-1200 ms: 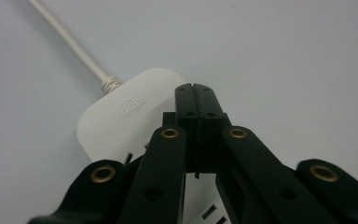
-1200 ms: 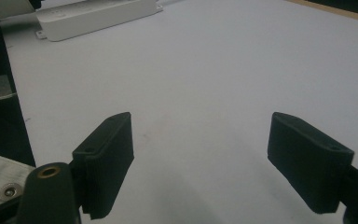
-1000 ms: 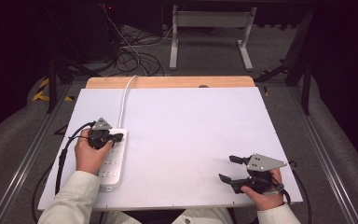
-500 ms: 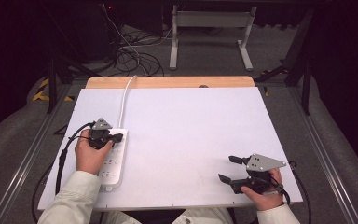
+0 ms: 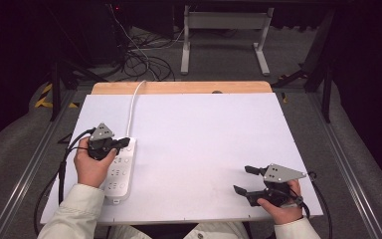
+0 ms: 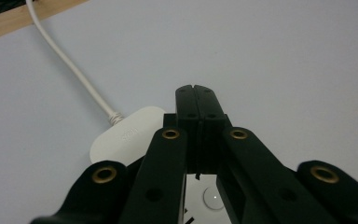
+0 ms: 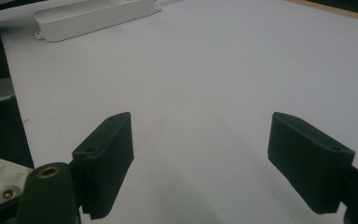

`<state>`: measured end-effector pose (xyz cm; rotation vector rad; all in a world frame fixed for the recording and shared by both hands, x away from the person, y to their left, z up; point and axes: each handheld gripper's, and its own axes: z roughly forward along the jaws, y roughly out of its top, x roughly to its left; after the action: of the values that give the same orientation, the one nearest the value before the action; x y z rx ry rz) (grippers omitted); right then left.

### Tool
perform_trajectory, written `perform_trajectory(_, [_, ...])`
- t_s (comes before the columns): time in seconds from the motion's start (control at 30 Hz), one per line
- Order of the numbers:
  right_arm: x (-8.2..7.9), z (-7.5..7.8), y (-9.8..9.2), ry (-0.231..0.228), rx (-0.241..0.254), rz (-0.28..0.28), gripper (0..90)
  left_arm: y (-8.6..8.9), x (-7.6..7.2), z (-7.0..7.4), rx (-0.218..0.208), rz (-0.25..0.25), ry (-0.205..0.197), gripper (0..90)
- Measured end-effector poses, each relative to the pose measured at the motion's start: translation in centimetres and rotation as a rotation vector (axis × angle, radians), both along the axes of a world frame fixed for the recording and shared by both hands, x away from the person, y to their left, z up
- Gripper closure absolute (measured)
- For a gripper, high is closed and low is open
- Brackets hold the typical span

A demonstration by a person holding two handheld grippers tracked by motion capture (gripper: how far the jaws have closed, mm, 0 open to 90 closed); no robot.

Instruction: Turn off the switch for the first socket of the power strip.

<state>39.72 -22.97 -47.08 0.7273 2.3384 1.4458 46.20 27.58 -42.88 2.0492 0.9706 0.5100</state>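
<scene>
Here the work centres on the power strip (image 5: 119, 168), a white bar lying at about 8 o'clock on the table (image 5: 204, 129), its cord (image 5: 133, 102) running off toward 12 o'clock over the wooden far edge. The left gripper (image 5: 124, 143) hangs just over the strip's far end, jaws clenched flat together with nothing between them. That looks like a pressing pose, not a grasp: my guess is that the step in hand is working the strip's switch or a button with the closed tip. The next move would then call for a short, straight push down onto the right spot, or a lift clear if the press is done; the tip must stay square so it does not skid off the smooth plastic.

The right gripper (image 5: 242, 179) rests at about 5 o'clock, well apart from the strip, its jaws spread wide and holding nothing.

The left gripper (image 6: 197, 91) view gives what the high view cannot: the two jaws meeting in a single seam, the strip's rounded end (image 6: 126, 137) with the cord's collar just at 10 o'clock of the tip, and a small round button (image 6: 213, 198) under the jaws. Whether the tip touches the strip I cannot tell. The right gripper (image 7: 205, 154) view shows bare table between its pads, with the strip (image 7: 93, 16) far off at 11 o'clock.
</scene>
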Motion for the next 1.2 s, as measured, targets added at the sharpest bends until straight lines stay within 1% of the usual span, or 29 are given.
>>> perform_trajectory(0.03, [0.0, 0.0, 0.0, 0.001, 0.0, 0.0, 22.8, 0.0, 0.0, 0.1, -0.011, -0.001, 0.001, 90.0])
perform_trajectory(0.07, [0.0, 0.0, 0.0, 0.001, 0.001, 0.0, 22.8, 0.1, -0.1, 0.2, -0.014, -0.008, 0.013, 90.0])
perform_trajectory(0.1, [0.1, 0.0, 0.0, 0.001, 0.001, 0.0, 22.8, 0.2, -0.1, 0.3, -0.004, -0.007, 0.004, 90.0])
perform_trajectory(0.13, [0.1, 0.0, 0.0, 0.002, 0.001, 0.0, 22.8, 0.2, -0.2, 0.5, -0.004, -0.004, 0.001, 90.0])
perform_trajectory(0.17, [0.1, -0.1, 0.0, 0.002, 0.0, 0.001, 22.8, 0.2, -0.3, 0.6, -0.014, -0.013, 0.008, 90.0])
perform_trajectory(0.2, [0.1, -0.1, 0.0, 0.003, -0.001, 0.001, 22.8, 0.3, -0.4, 0.9, -0.011, -0.012, -0.003, 90.0])
perform_trajectory(0.23, [0.1, -0.1, 0.0, 0.004, 0.001, 0.001, 22.8, 0.2, -0.5, 1.1, -0.02, -0.014, 0.006, 90.0])
perform_trajectory(0.27, [0.1, -0.1, 0.0, 0.003, 0.0, 0.001, 22.8, 0.2, -0.6, 1.3, -0.006, -0.017, -0.012, 90.0])
perform_trajectory(0.3, [0.1, -0.1, 0.0, 0.003, 0.0, 0.001, 22.8, 0.1, -0.7, 1.4, -0.013, -0.021, -0.006, 90.0])
perform_trajectory(0.37, [0.1, -0.1, 0.0, 0.003, 0.0, 0.001, 22.8, 0.0, -0.8, 1.6, -0.005, -0.023, -0.014, 90.0])
perform_trajectory(0.5, [0.1, -0.1, 0.0, 0.003, 0.001, 0.001, 22.8, 0.0, -1.0, 1.7, -0.005, -0.026, -0.015, 90.0])
perform_trajectory(0.53, [0.1, -0.1, 0.0, 0.003, 0.003, 0.0, 22.8, 0.0, -1.0, 1.8, -0.009, -0.029, -0.016, 90.0])
perform_trajectory(0.57, [0.1, -0.1, -0.1, 0.003, 0.003, -0.001, 22.8, 0.0, -1.1, 1.8, -0.023, -0.029, -0.017, 90.0])
perform_trajectory(0.63, [0.1, -0.1, -0.1, 0.003, 0.004, -0.001, 22.8, 0.0, -1.3, 1.9, -0.017, -0.029, -0.031, 90.0])
perform_trajectory(0.67, [0.1, -0.1, -0.1, 0.002, 0.003, -0.002, 22.8, -0.1, -1.4, 2.0, -0.014, -0.022, -0.034, 82.0])
perform_trajectory(0.7, [0.1, 0.0, -0.1, 0.002, 0.002, -0.002, 22.8, -0.1, -1.6, 2.0, -0.009, -0.024, -0.036, 75.9])
perform_trajectory(0.8, [0.1, 0.0, -0.2, 0.001, 0.005, -0.003, 22.8, -0.1, -2.2, 2.4, -0.014, -0.049, -0.056, 70.6])
perform_trajectory(0.87, [0.1, 0.0, -0.2, 0.002, 0.007, -0.003, 22.8, -0.2, -2.7, 2.7, -0.028, -0.058, -0.082, 64.2])
perform_trajectory(0.97, [0.1, 0.0, -0.2, 0.001, 0.005, -0.002, 22.8, -0.1, -3.6, 3.2, -0.037, -0.058, -0.12, 52.7])
perform_trajectory(1.1, [0.1, 0.0, -0.2, 0.0, 0.006, -0.002, 22.8, 0.3, -4.6, 3.8, -0.094, -0.069, -0.147, 42.8])
perform_trajectory(1.13, [0.1, 0.0, -0.2, 0.0, 0.006, -0.002, 22.8, 0.4, -4.8, 4.0, -0.095, -0.075, -0.156, 41.3])
perform_trajectory(1.17, [0.1, 0.0, -0.2, 0.0, 0.006, -0.002, 22.8, 0.4, -5.1, 4.0, -0.107, -0.078, -0.157, 39.7])
perform_trajectory(1.2, [0.1, 0.0, -0.2, 0.0, 0.006, -0.002, 22.8, 0.4, -5.1, 4.0, -0.107, -0.078, -0.157, 37.9])
